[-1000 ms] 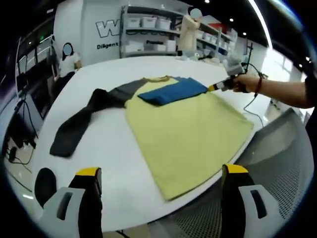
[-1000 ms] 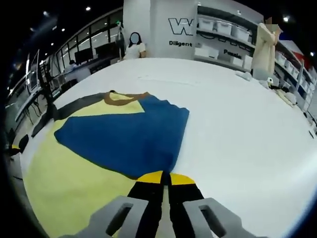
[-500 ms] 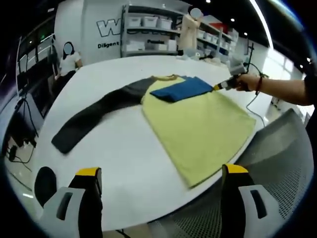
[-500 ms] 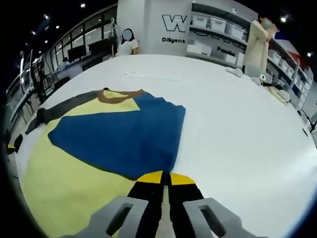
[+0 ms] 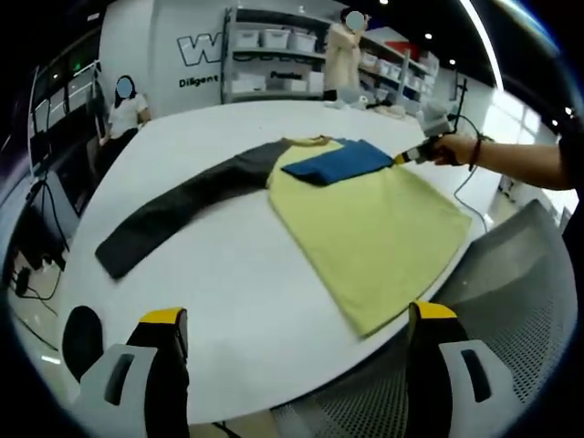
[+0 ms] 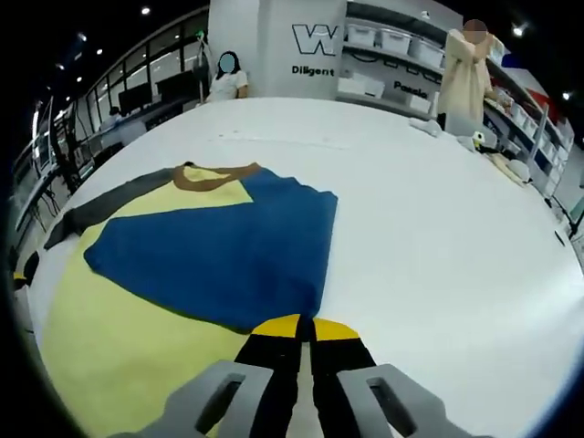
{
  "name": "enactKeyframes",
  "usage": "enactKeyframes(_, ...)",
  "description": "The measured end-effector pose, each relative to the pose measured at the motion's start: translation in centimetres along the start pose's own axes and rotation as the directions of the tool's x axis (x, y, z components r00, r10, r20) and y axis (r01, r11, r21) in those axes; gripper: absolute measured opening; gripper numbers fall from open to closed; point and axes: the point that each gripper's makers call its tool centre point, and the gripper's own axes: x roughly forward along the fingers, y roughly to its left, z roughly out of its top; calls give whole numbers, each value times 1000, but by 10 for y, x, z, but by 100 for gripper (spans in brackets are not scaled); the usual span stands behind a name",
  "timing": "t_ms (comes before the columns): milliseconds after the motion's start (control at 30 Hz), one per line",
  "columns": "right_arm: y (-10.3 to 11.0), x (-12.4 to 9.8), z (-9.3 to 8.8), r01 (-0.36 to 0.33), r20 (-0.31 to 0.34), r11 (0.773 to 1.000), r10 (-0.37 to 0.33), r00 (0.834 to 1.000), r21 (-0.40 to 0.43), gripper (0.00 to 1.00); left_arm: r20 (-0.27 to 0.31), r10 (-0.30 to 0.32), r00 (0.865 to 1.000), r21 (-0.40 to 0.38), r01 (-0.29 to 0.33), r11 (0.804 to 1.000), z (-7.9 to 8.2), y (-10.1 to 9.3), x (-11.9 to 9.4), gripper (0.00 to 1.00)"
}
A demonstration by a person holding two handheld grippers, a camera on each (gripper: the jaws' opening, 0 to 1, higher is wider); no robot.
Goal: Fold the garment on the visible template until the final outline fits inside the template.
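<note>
A yellow garment (image 5: 374, 228) lies flat on the white table (image 5: 210, 301), reaching the table's near edge. Its dark grey sleeve (image 5: 182, 205) stretches out to the left, and its blue sleeve (image 5: 342, 162) is folded across the chest below the brown collar (image 6: 214, 175). My right gripper (image 5: 406, 157), held by a hand, is at the garment's right side. In the right gripper view my right gripper (image 6: 306, 321) is shut on the garment's edge by the blue sleeve (image 6: 219, 255). My left gripper (image 5: 298, 315) hovers open at the near table edge, holding nothing.
A grey mesh chair (image 5: 520, 301) stands by the table's near right edge. Shelves with white bins (image 5: 274, 55) line the back wall. One person sits at far left (image 5: 126, 109); another in beige stands by the shelves (image 6: 465, 78). Small items (image 6: 474, 141) lie on the far table.
The garment has slid to the right across the table with the shut right gripper. The bunched grey sleeve has drawn out straight. The left gripper has stayed open.
</note>
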Motion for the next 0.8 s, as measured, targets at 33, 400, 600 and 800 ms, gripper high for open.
enactKeyframes(33,-1,0,0,1,-1,1000,-1,1000,20,0,-2,1,1000,0,-1,1000,0,0,0,97)
enactKeyframes(400,10,-28,25,-84,168,985,58,984,150,49,21,42,999,-39,-41,998,8,13,-1,97)
enactKeyframes(600,27,-54,36,-171,235,971,130,963,165,74,47,69,997,-52,-66,996,18,25,-2,96)
enactKeyframes(800,41,-80,40,-228,274,959,177,945,166,89,43,126,991,-74,-122,990,23,54,-4,94)
